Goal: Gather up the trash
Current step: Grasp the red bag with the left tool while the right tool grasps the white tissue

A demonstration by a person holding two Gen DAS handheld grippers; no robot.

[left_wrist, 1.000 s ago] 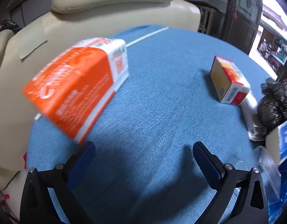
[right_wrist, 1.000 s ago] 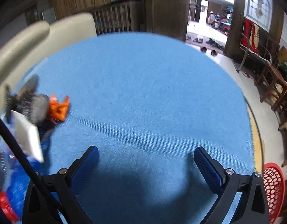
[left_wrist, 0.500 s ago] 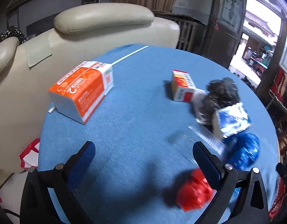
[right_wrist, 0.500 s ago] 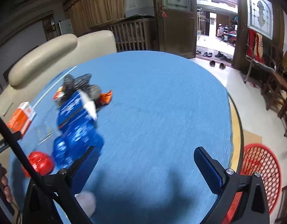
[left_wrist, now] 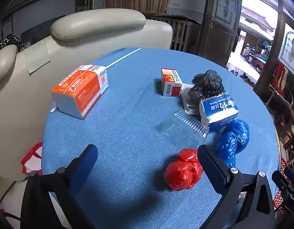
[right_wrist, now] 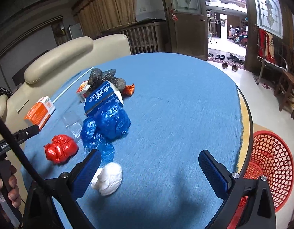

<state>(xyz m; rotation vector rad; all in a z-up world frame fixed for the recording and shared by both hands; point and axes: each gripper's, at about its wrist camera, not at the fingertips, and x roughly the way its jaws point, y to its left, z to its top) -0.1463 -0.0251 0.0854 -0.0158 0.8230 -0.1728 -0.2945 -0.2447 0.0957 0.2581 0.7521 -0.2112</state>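
Trash lies on a round blue table [left_wrist: 127, 126]. In the left wrist view I see an orange box [left_wrist: 80, 90], a small red-and-white box [left_wrist: 170, 82], a black bag [left_wrist: 207, 85], a blue carton [left_wrist: 218, 109], a clear plastic tray [left_wrist: 185, 127], a blue bag [left_wrist: 233, 139] and a red bag [left_wrist: 182, 169]. My left gripper [left_wrist: 147, 160] is open and empty, its right finger beside the red bag. My right gripper [right_wrist: 149, 168] is open and empty above the table, a white wad [right_wrist: 107, 178] by its left finger. The red bag [right_wrist: 60, 150] and blue bag [right_wrist: 106, 126] lie to its left.
A red mesh basket [right_wrist: 271, 168] stands on the floor below the table's right edge. A cream sofa [left_wrist: 85, 36] backs the table's far left side. A thin white rod [left_wrist: 124, 58] lies near the far edge. Chairs [right_wrist: 288, 87] stand on the right.
Both grippers have pulled back and risen from the table. The views widened from close on the orange box and bare cloth to the whole pile. Both stayed open.
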